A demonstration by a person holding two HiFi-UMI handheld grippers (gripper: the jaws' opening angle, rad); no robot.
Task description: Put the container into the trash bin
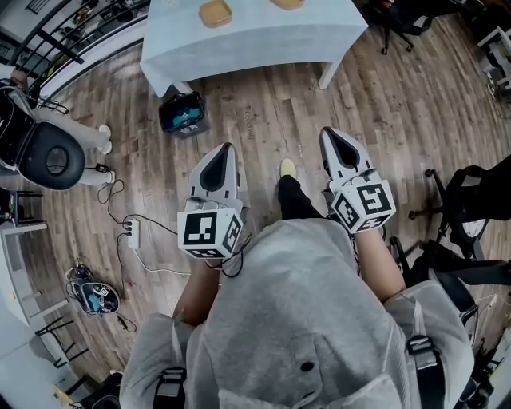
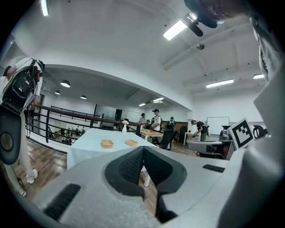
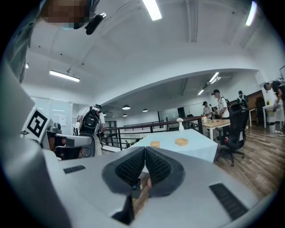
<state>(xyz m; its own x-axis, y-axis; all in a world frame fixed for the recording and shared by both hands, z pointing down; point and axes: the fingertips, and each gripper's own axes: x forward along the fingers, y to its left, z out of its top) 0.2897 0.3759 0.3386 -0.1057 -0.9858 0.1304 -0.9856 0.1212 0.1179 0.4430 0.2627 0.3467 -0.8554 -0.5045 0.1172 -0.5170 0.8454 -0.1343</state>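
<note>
Left tool [image 1: 226, 148] and right tool [image 1: 328, 133] are both clenched and empty. Each pair of jaws is closed tip to tip with nothing between the ribbed pads. They are held side by side, roughly level, in front of the person's grey hooded top [image 1: 303, 319], pointing toward a counter [image 1: 263, 44] draped in a pale cloth. On that counter, well apart from both tools, sits a shallow tan container [image 1: 215, 13]. A second tan container [image 1: 287, 3] lies further right, cut by the top edge of the head view. A dark trash bin [image 1: 183, 113] with something teal inside stands on the wooden floor [image 1: 263, 104] just beside the counter's near left corner. A yellow shoe [image 1: 287, 168] shows between the tools. A black office chair [image 1: 49, 158] stands at the left, and a white power strip [image 1: 133, 233] lies on the floor near it. Other people [image 2: 156, 119] stand at desks far behind the counter in both gripper views.
</note>
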